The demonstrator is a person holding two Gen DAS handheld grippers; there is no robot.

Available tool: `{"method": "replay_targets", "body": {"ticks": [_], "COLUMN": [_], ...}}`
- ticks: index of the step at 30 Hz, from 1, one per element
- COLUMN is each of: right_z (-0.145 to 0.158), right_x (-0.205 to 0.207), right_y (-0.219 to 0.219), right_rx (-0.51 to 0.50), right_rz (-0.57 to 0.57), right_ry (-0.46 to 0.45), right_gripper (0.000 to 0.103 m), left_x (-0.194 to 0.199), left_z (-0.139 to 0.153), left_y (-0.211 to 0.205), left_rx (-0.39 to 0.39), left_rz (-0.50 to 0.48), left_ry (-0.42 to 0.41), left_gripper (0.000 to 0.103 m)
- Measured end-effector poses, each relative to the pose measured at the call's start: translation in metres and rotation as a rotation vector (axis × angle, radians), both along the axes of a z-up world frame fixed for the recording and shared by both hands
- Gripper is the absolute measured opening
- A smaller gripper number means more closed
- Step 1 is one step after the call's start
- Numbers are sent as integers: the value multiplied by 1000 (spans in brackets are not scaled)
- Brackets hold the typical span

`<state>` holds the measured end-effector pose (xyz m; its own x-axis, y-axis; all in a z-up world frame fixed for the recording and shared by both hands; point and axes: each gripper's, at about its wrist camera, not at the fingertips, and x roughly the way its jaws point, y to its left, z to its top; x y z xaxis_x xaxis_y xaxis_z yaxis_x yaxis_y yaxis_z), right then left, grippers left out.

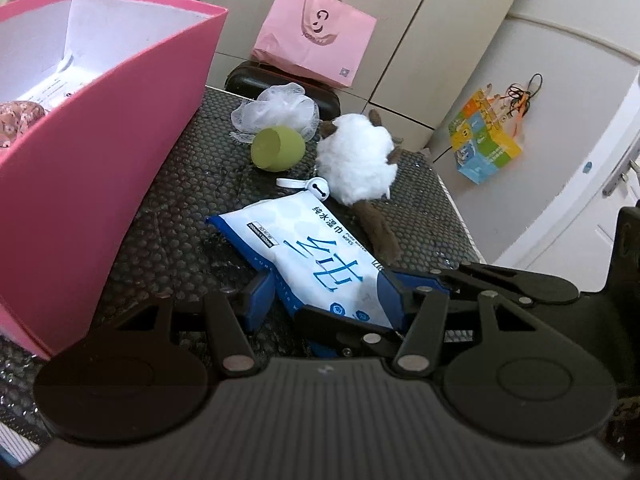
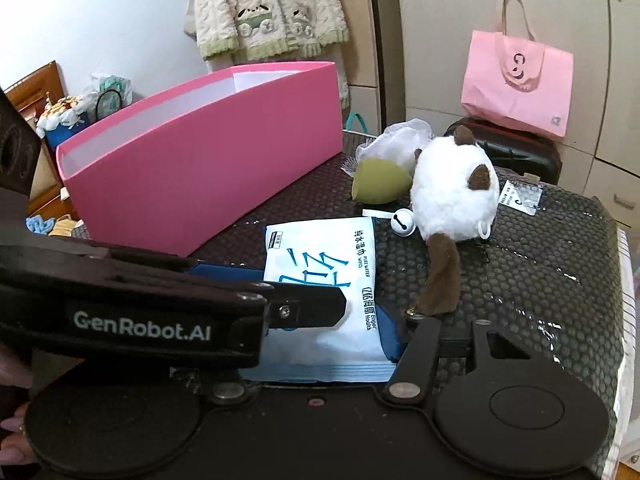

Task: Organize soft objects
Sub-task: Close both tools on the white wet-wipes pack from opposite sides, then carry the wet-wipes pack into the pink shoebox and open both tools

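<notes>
A white and blue wipes pack lies on a black bubble-textured surface. My left gripper is shut on its near corner, a blue finger against each edge. My right gripper grips the same pack from the near end. Its right finger presses on the pack's edge, and the left gripper's black body hides the other finger. Behind the pack lie a white and brown plush toy, a green sponge and a white mesh pouf.
An open pink box stands to the left, with floral cloth inside. A small white bell charm lies by the plush toy. A pink bag rests on a black case behind. The surface's edge falls off on the right.
</notes>
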<state>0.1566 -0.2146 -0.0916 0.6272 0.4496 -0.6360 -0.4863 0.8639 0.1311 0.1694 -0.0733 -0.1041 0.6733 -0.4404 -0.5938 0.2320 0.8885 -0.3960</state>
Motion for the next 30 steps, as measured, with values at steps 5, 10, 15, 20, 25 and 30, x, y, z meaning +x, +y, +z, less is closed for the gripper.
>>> {"method": "replay_targets", "body": {"ticks": [5, 10, 15, 20, 25, 30], "right_z": [6, 16, 34, 55, 73, 95], "right_x": [-12, -26, -48, -74, -94, -107], "right_y": [0, 2, 9, 19, 32, 47], "right_rx": [14, 32, 19, -13, -49, -45], "right_rz": [-22, -56, -59, -74, -71, -56], "right_ry": [-3, 21, -28, -73, -106, -140], "right_gripper": [63, 63, 63, 63, 63, 63], "left_x": [-9, -20, -41, -60, -77, -89], "left_z": [9, 18, 36, 53, 73, 94], "left_y": [2, 10, 16, 25, 38, 59], "left_rx": [15, -4, -6, -15, -11, -25], "left_rz": [-28, -54, -75, -110, -145, -158], "left_ry": [-6, -2, -48, -74, -83, -107], "left_gripper": [55, 55, 55, 55, 55, 57]}}
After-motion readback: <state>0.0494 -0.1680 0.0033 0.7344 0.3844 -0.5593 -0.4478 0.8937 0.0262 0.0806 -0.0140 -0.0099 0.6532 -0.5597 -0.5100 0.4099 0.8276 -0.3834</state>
